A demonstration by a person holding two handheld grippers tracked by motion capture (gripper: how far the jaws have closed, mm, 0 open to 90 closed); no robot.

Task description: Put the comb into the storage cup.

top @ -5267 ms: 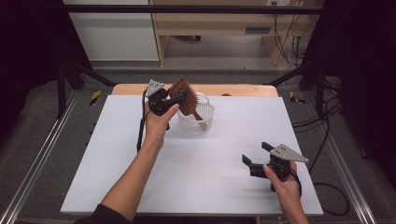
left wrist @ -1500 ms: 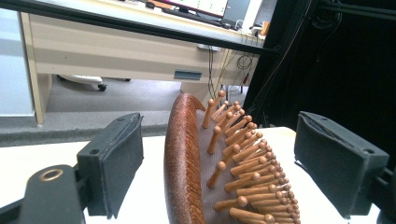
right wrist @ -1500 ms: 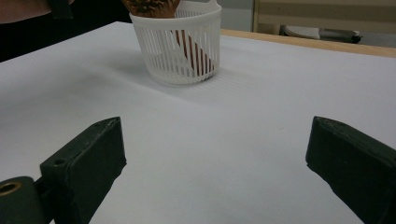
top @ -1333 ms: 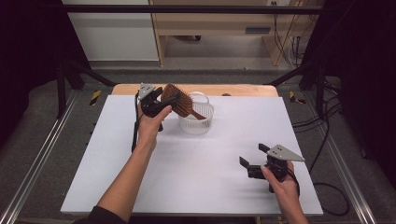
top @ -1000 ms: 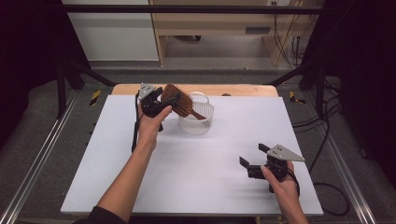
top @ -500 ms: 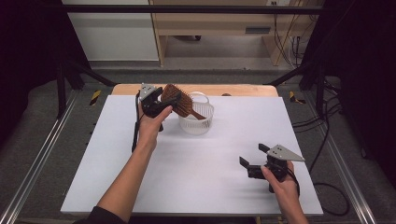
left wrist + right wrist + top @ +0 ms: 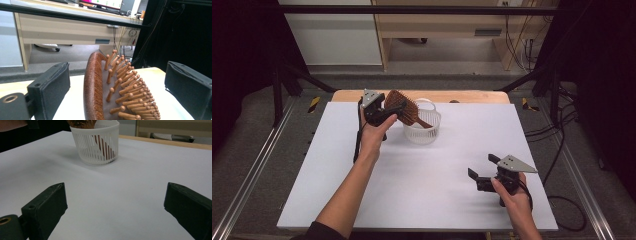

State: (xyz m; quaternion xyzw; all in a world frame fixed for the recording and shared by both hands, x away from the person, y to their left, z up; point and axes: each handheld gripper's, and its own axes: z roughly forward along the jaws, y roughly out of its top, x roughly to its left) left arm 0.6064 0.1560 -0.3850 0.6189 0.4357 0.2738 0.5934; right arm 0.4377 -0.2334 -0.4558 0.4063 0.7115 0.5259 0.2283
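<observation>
Staying unmoved, hairbrush [image 7: 404, 108] handle in basket [image 7: 424, 131]

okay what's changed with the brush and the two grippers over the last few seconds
The left gripper and the brush shifted slightly left and up from about five seconds ago; its jaws now stand wide, clear of the brush head. The handle still sits in the basket. The right gripper stayed open, resting on the table.

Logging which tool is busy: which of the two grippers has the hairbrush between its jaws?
The left gripper, up by the white basket: its open jaws flank the wooden hairbrush. The right gripper has bare table between its jaws.
</observation>
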